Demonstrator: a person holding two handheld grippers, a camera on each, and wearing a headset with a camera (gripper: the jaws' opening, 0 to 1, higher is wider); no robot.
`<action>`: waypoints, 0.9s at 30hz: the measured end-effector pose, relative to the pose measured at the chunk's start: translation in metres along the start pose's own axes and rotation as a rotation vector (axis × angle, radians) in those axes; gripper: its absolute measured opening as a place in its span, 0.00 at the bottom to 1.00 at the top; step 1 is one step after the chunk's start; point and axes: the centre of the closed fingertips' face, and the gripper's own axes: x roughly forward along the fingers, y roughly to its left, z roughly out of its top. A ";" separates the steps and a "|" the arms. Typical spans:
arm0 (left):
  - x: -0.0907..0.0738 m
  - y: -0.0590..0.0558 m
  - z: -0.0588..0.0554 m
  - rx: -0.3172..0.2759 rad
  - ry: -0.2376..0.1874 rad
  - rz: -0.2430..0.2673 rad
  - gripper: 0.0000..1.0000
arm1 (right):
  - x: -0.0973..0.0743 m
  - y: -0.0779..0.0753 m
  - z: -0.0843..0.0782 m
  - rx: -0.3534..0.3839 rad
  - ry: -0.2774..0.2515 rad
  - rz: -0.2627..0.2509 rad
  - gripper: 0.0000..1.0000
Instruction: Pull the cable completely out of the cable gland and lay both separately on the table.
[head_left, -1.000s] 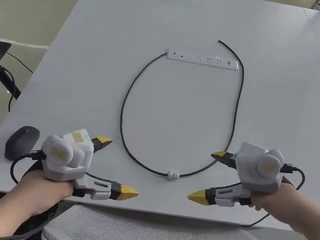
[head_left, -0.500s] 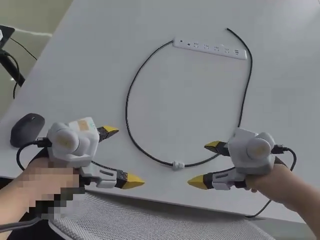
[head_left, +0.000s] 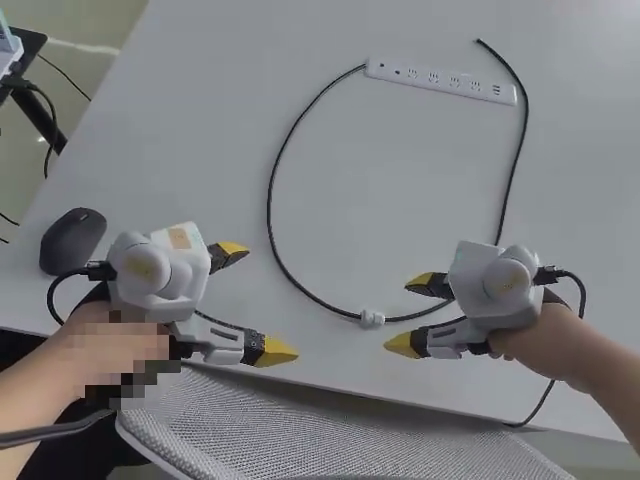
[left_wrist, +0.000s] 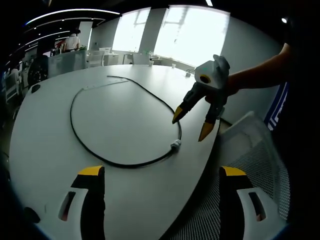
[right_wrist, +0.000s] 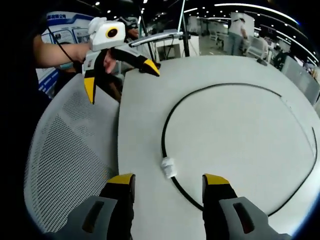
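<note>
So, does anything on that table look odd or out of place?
Nothing looks spilled or broken. The only quirk is the black cable, which sprawls in a wide loop reaching the power strip, with a small white cable gland threaded on it near the table's front edge.

A dark mouse and white power strip lie well apart on the table.
</note>
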 end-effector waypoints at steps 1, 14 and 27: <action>0.000 -0.001 0.000 0.001 0.000 0.000 0.95 | 0.001 0.000 0.000 -0.006 0.005 0.003 0.51; -0.001 -0.004 -0.002 -0.003 0.009 -0.005 0.94 | 0.018 -0.005 -0.009 -0.054 0.065 0.040 0.38; -0.001 -0.004 -0.007 -0.008 0.016 -0.005 0.94 | 0.028 -0.004 -0.008 -0.088 0.097 0.086 0.21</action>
